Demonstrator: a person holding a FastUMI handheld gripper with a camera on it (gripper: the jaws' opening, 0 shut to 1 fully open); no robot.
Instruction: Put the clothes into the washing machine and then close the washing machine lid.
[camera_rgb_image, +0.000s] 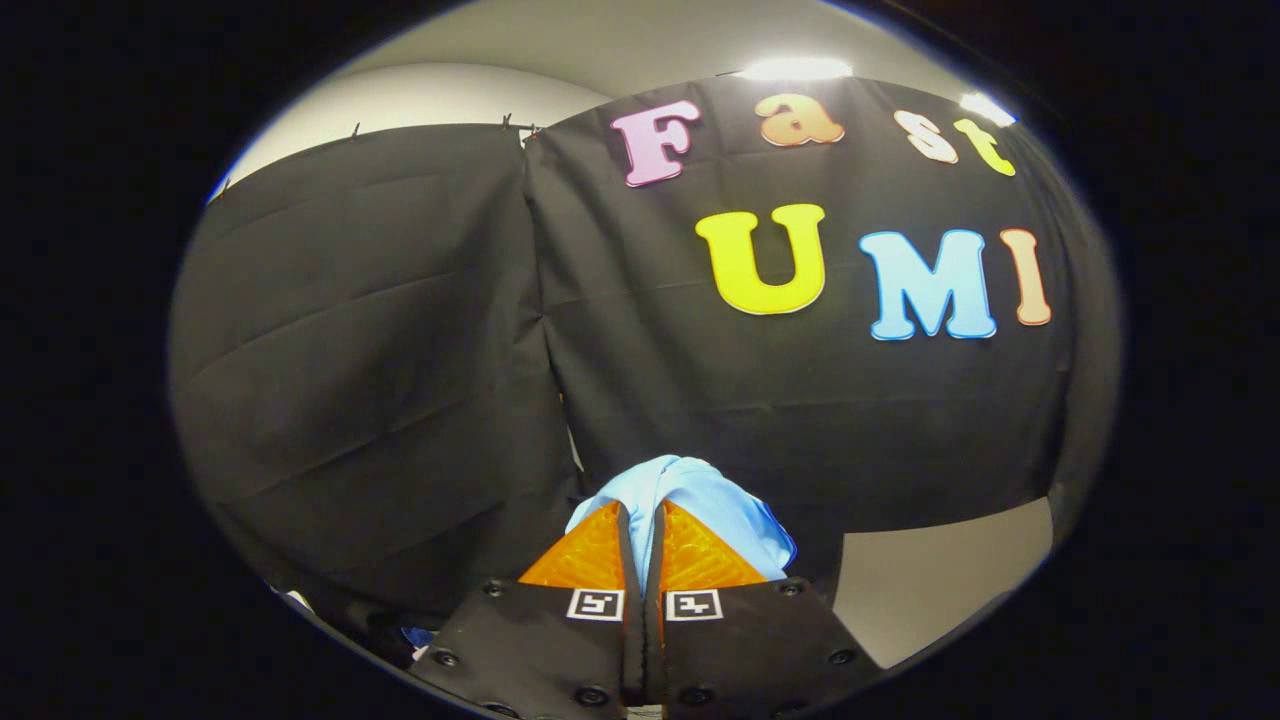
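A light blue piece of clothing (700, 495) is pinched between my two fingers and bulges out over their tips and to the right of them. My gripper (641, 515) is shut on this cloth, with only a thin fold showing in the narrow gap between the pads. The gripper is raised and points at the black cloth wall (800, 400) of the booth.
Black cloth walls hang ahead and to the left, meeting at a corner seam (545, 330). A pale wall panel (940, 580) shows below the cloth to the right of the fingers. Bright lamps (795, 68) shine above the cloth.
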